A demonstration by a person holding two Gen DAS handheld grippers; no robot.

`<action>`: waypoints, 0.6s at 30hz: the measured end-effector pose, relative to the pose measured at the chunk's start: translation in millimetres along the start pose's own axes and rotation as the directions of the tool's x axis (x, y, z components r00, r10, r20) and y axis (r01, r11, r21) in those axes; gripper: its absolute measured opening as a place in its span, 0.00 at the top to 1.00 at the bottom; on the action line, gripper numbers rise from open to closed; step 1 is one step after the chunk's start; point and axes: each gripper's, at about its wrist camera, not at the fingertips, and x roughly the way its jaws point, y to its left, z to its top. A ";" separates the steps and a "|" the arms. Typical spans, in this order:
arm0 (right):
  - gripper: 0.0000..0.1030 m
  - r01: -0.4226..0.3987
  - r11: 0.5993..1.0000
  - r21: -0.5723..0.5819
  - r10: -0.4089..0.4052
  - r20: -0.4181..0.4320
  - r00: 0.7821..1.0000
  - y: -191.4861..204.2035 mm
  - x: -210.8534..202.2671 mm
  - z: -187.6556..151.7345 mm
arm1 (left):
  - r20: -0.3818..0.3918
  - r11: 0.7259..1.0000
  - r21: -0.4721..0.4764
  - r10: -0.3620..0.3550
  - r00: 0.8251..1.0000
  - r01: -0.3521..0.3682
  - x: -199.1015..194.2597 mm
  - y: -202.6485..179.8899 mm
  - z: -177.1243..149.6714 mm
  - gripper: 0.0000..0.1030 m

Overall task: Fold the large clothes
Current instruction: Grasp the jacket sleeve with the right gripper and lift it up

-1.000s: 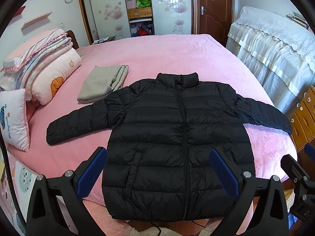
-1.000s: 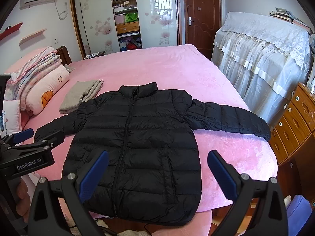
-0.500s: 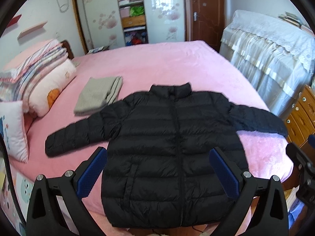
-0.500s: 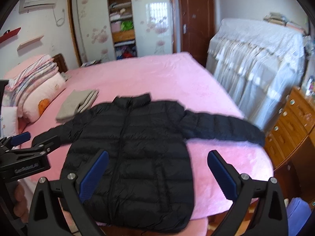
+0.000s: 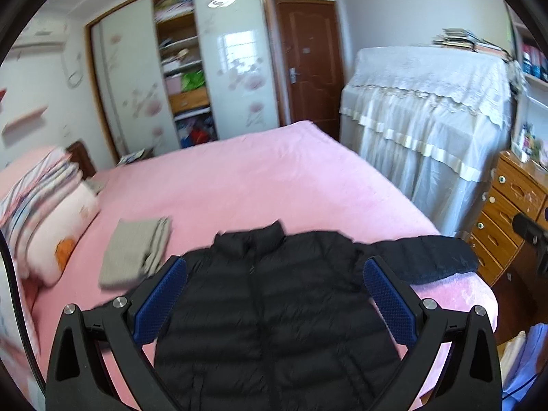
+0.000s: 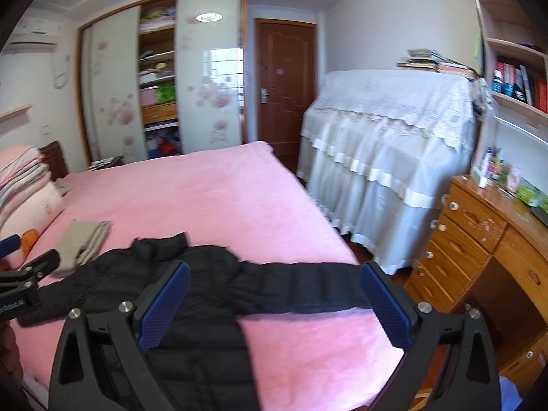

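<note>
The wardrobe (image 5: 181,68) stands with its middle open, shelves full of clothes and boxes. A pink bed (image 5: 239,185) carries the black jacket (image 5: 274,291), spread flat at its near edge. Beside it lies a folded grey cloth (image 5: 137,250). Left gripper (image 5: 274,298) and right gripper (image 6: 274,301) hover with jaws wide apart, empty.

My left wrist camera looks forward between its own fingers from the near edge of the bed (image 5: 239,185), close over the black jacket (image 5: 274,308) at lower centre. My right wrist camera faces likewise, offset toward the dresser (image 6: 479,250) at right. Both share the wardrobe (image 6: 191,78) and door (image 5: 308,61).
</note>
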 end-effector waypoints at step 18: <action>0.03 0.152 0.952 0.265 -0.098 -0.207 0.974 -196.2 181.0 -35.1 | -0.108 0.984 0.080 -0.153 0.982 0.162 203.9 -160.2 6.6 0.00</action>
